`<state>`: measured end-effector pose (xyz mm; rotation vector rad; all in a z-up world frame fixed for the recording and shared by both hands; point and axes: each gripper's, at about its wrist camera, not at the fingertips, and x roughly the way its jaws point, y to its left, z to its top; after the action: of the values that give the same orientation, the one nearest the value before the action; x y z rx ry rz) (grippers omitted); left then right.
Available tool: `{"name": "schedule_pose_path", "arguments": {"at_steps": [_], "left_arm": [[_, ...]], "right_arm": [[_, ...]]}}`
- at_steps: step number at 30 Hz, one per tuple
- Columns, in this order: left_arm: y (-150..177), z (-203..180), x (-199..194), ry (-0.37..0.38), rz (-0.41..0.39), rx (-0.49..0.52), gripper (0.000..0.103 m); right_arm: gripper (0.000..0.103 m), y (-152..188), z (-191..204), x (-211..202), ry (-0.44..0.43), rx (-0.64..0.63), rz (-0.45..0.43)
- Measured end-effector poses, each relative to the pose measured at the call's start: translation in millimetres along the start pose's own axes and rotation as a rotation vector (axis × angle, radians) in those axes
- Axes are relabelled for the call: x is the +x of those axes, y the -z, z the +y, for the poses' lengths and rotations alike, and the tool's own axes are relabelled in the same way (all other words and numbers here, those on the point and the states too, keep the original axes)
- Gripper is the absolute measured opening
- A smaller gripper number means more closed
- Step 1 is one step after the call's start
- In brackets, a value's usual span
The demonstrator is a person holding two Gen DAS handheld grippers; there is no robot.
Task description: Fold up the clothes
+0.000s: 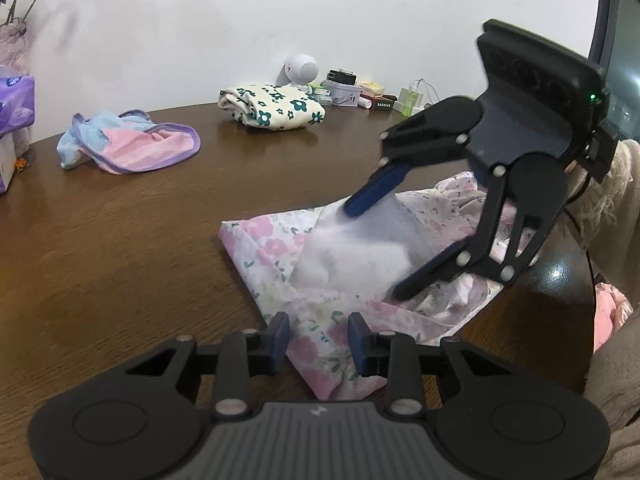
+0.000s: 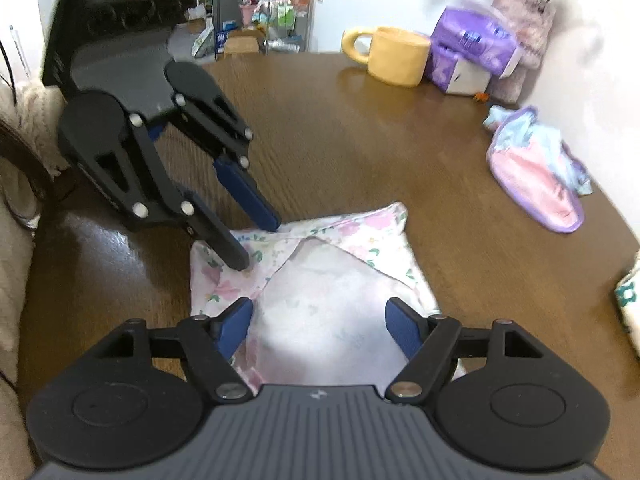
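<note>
A pink floral garment (image 1: 280, 252) (image 2: 384, 232) lies partly folded on the brown table (image 1: 120, 240), its pale inner side (image 2: 328, 304) turned up in the middle. My left gripper (image 1: 318, 332) (image 2: 256, 242) stands at the garment's near corner, its tips down on the fabric. Its jaws are narrow but apart, with cloth lying between them. My right gripper (image 2: 318, 308) (image 1: 376, 250) hovers over the pale middle panel, jaws wide open and nothing pinched between them.
A pink, blue and purple garment (image 1: 132, 144) (image 2: 536, 184) lies loose farther out. A folded cream garment with green flowers (image 1: 272, 108) sits near the wall, beside small bottles and boxes. A yellow mug (image 2: 396, 56) and purple tissue packs (image 2: 472, 48) stand at the far edge.
</note>
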<state>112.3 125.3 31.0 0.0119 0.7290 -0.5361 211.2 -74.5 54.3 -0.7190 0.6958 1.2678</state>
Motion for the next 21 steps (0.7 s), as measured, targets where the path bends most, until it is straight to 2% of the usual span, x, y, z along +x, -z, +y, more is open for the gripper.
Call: {"name": "schedule_pose_path", "arguments": {"at_steps": [7, 13, 18, 21], "left_arm": [[0, -3, -1, -0.005, 0.004, 0.007, 0.030], [0, -2, 3, -0.008, 0.012, -0.001, 0.030], [-1, -3, 4, -0.016, 0.017, -0.003, 0.030], [0, -3, 3, -0.024, 0.016, -0.005, 0.030]], "right_arm": [[0.074, 15, -7, 12, 0.001, 0.032, 0.031], [0.074, 20, -10, -16, 0.027, 0.062, 0.001], [0.073, 32, -13, -3, 0.012, 0.091, 0.031], [0.073, 34, -14, -10, 0.013, 0.100, 0.018]]}}
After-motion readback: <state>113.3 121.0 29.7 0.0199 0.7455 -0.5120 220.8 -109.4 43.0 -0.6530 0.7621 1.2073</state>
